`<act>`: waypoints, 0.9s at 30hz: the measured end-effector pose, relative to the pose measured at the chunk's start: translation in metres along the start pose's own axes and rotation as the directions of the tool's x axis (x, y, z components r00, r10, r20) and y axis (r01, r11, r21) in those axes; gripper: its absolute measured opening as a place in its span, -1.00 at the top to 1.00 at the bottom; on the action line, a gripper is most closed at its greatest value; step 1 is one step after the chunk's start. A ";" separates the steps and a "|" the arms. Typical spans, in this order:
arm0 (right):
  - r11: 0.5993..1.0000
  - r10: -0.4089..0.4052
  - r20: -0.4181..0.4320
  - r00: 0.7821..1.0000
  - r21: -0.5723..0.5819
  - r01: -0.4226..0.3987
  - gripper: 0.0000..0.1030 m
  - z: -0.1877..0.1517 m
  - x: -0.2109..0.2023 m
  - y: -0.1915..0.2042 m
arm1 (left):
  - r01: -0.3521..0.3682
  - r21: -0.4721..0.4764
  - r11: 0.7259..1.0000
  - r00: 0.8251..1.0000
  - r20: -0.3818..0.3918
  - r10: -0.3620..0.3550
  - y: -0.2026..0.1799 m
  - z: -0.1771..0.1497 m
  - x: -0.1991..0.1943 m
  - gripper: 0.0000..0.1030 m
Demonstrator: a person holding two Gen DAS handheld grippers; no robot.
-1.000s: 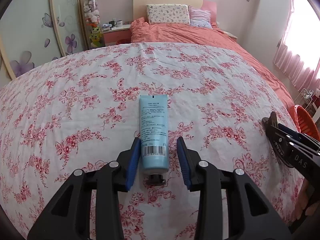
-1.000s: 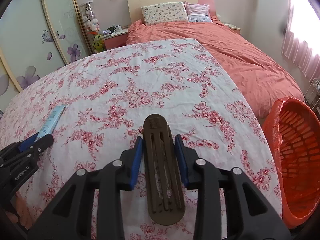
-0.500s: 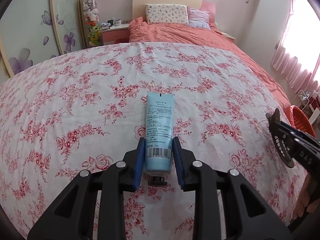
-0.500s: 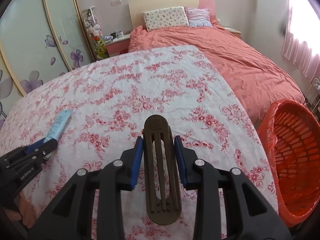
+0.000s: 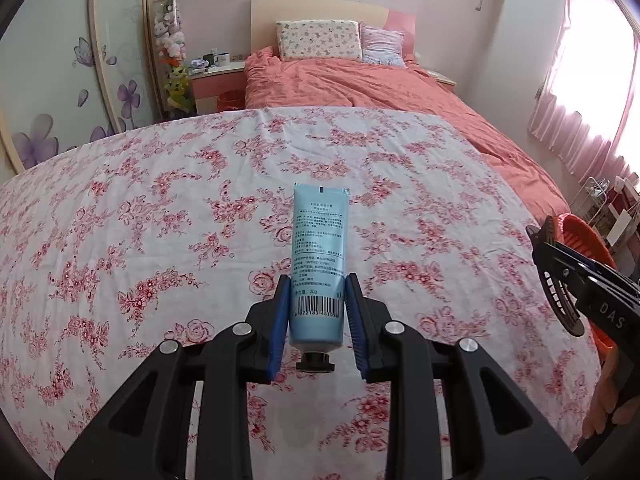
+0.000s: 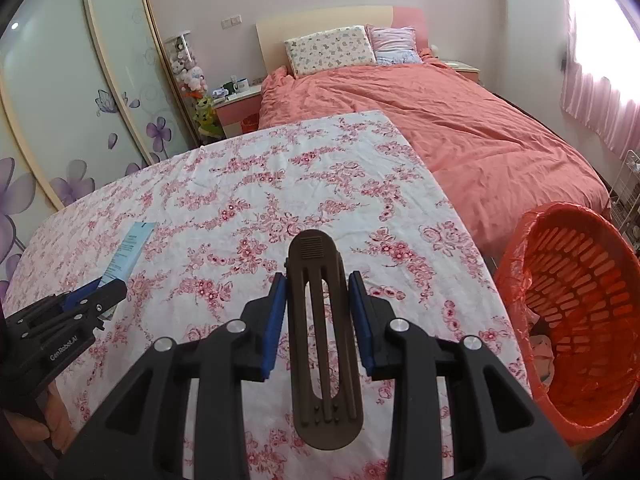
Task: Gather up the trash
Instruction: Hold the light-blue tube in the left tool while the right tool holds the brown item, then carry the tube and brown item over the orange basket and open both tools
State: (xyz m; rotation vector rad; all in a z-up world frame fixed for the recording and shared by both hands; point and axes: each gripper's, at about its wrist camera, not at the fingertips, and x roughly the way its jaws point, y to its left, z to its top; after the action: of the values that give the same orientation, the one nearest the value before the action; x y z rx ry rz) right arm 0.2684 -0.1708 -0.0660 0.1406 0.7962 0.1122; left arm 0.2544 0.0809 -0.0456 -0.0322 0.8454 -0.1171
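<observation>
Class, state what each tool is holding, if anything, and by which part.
The left tool grips the blue tube near its cap end. The right tool grips the brown hair clip around its middle.

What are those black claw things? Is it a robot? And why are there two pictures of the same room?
No robot here: a person holds one gripper in each hand, and each carries its own camera looking along its fingers. That gives two pictures. In the left camera's picture, the left gripper squeezes a blue tube over a flowery cloth. In the right camera's picture, the right gripper squeezes a brown hair clip. Beside the cloth, on the right, stands an orange basket with a bag in it, probably for the trash. Behind is a bed with pillows.
</observation>
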 end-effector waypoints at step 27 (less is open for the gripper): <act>0.966 -0.181 0.247 0.952 0.224 0.125 0.38 0.004 -0.146 -0.148 | 0.297 0.237 0.925 0.947 0.054 -0.318 -0.180 0.028 -0.043 0.45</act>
State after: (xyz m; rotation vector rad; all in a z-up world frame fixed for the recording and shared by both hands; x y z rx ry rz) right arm 0.1767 -0.3396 0.0140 0.2833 0.5460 -0.1364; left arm 0.2306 -0.0937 0.0182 0.0434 0.7256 -0.5049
